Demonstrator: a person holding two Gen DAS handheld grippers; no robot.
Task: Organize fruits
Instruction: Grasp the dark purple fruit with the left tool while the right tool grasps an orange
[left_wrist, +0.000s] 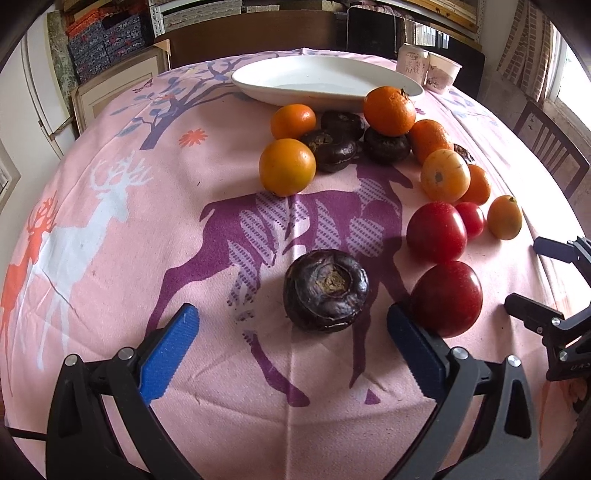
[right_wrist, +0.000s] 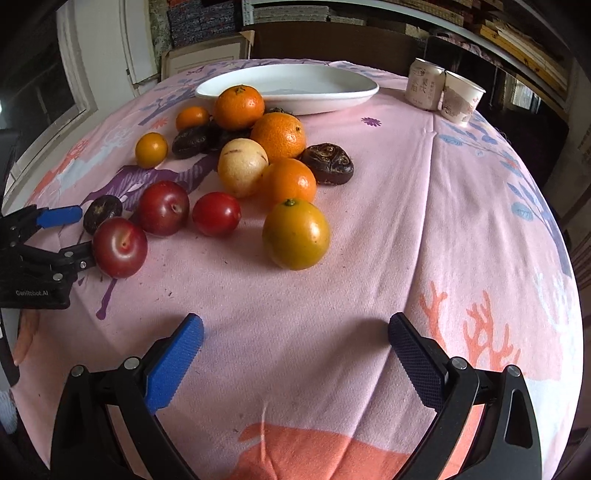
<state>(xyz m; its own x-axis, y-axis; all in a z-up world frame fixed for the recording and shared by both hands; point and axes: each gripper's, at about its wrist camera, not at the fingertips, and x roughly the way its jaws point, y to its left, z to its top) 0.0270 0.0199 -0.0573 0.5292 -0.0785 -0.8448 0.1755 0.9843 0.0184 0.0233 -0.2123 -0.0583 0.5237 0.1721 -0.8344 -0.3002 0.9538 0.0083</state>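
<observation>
On the pink deer-print tablecloth (left_wrist: 110, 177), a loose heap of fruit lies in front of an empty white oval plate (left_wrist: 325, 83), both grippers spread wide and holding nothing.

At the far right edge stand a pale drinks can (right_wrist: 424, 86) and a paper cup (right_wrist: 461, 98), touching each other and well apart from the fruit. The left gripper (left_wrist: 291, 354) frames a dark, wrinkled water chestnut (left_wrist: 327, 290) between its blue pads; a glossy red plum (left_wrist: 448, 297) sits just beside the right pad, touching it or nearly so. The right gripper (right_wrist: 295, 354) hovers over bare cloth, a yellow-orange round citrus (right_wrist: 295, 234) nearest ahead. Farther off, orange mandarins (right_wrist: 282, 134), more dark chestnuts, a pale yellow fruit (right_wrist: 242, 171) and red plums crowd together near the plate's rim.
</observation>
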